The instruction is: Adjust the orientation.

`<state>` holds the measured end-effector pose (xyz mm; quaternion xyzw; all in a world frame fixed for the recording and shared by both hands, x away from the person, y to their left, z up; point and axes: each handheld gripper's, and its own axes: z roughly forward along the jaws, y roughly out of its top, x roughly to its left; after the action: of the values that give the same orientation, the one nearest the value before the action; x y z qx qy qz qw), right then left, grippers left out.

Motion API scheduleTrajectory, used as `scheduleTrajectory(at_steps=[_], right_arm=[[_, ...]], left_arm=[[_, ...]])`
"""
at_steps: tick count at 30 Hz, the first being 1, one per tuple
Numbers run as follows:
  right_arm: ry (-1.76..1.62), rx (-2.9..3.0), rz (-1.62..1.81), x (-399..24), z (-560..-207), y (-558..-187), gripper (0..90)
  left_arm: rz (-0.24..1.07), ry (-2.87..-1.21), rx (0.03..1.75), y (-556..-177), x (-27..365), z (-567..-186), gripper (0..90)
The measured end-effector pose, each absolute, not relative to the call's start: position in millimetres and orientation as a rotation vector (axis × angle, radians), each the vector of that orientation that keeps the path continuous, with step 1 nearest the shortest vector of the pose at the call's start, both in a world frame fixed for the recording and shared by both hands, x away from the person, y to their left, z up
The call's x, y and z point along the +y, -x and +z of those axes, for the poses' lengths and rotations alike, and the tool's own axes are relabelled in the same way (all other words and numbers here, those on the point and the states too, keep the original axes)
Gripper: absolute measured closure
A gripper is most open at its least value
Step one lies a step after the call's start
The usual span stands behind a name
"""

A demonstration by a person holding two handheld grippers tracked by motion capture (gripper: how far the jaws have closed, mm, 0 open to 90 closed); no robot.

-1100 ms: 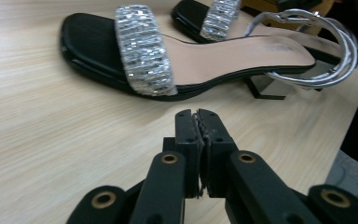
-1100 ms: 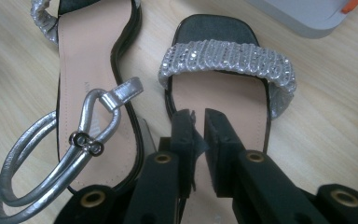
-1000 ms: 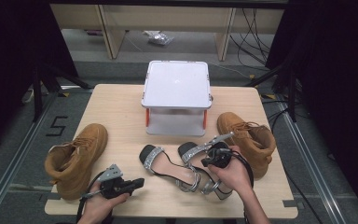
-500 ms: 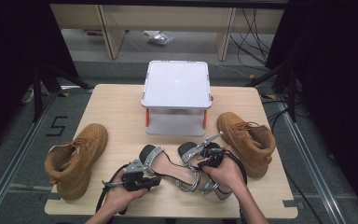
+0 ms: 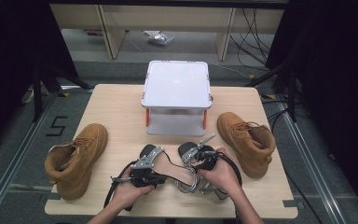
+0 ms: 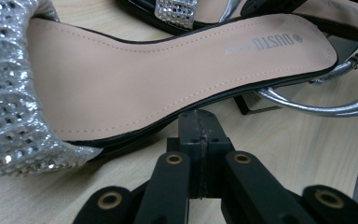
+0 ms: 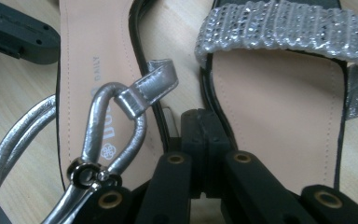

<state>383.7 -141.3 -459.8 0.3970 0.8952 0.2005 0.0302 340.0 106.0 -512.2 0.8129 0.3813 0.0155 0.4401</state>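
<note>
Two silver sandals gripped at the table's near edge.
The left gripper (image 5: 145, 173) has been brought from the near-left corner onto the left sandal (image 5: 161, 163) and clenched on its sole edge; the right gripper (image 5: 204, 161) is clamped on the right sandal (image 5: 193, 183).

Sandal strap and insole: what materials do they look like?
Toe strap: seemingly fabric set with silver rhinestones; rows of small glinting facets. Insole: probably smooth beige faux leather, matte, with stitched edge and printed logo. Ankle strap: metallic silver leather-look, glossy.
</note>
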Motion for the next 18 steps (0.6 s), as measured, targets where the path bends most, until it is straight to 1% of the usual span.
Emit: scheduleTrajectory(at_steps=[6,8,11,13,15,18], right_arm=[[-1.163,2.832,0.641,-128,-463,-371,90.0],[-1.096,2.864,0.655,-124,-467,-368,90.0],[-1.118,2.909,0.698,-114,-469,-359,90.0],[-1.081,2.930,0.710,-108,-471,-356,90.0],[-1.119,2.928,0.696,-103,-471,-353,90.0],[-1.064,2.955,0.744,-99,-475,-351,90.0]], left_arm=[[0.036,-2.019,0.959,-337,116,-512,89.5],[0.047,-2.029,0.963,-335,120,-513,89.5],[0.056,-2.010,0.989,-333,125,-515,89.5],[0.059,-2.013,0.996,-332,128,-515,89.5],[0.059,-2.025,0.992,-332,130,-514,89.5],[0.059,-2.023,1.006,-332,135,-514,89.5]])
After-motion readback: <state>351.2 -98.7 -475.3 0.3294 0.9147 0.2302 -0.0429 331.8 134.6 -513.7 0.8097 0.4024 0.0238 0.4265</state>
